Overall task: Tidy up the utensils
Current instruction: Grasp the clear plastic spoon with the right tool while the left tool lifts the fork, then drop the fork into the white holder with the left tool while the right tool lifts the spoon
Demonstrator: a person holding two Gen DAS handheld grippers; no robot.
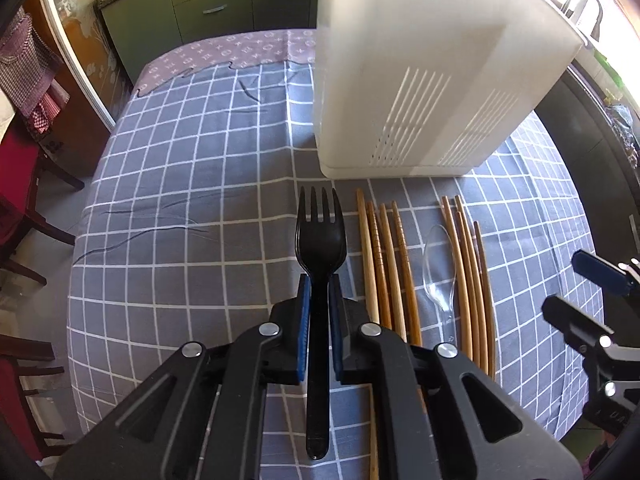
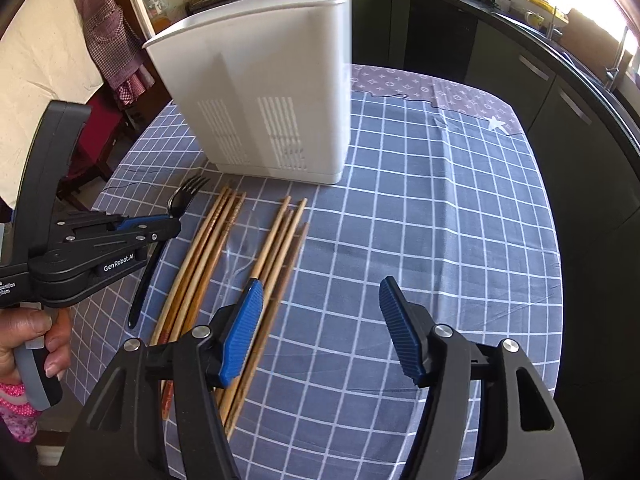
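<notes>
Left gripper (image 1: 319, 292) pinching a black plastic fork (image 1: 319, 240) across the neck just below the head, blue pads pressed to either side, tines pointing toward the white utensil holder (image 1: 420, 80). Handle trailing back under the gripper body, its tip low over the checked cloth of the bench (image 1: 180, 208). From the right wrist view, fork tilted, head end higher, seemingly clear of the cloth; contact at the tail end not certain.

Fork: thin moulded plastic, judged very light, a little springy, smooth. Grip near the neck puts the long handle out as a lever, so likely to pivot between the pads if knocked. Light squeeze enough; hard squeeze could snap it.

Right gripper (image 2: 322, 308) spread, nothing between the pads, hovering over bare cloth just right of the wooden chopsticks (image 2: 224, 248).

Chopsticks lying in two loose bundles in front of the holder, roughly parallel. Stiff, light, round-sided, likely to roll or fan out; better pinched across several at mid-length than at the tapered tips.

Clear plastic spoon (image 1: 438, 268) lying between the two bundles, touching the right-hand one. Hard to see, thin, probably brittle and slick; handle the safer place to pinch, not the bowl.

Holder standing upright beyond the utensils, slotted walls, open top; inside not visible.
</notes>
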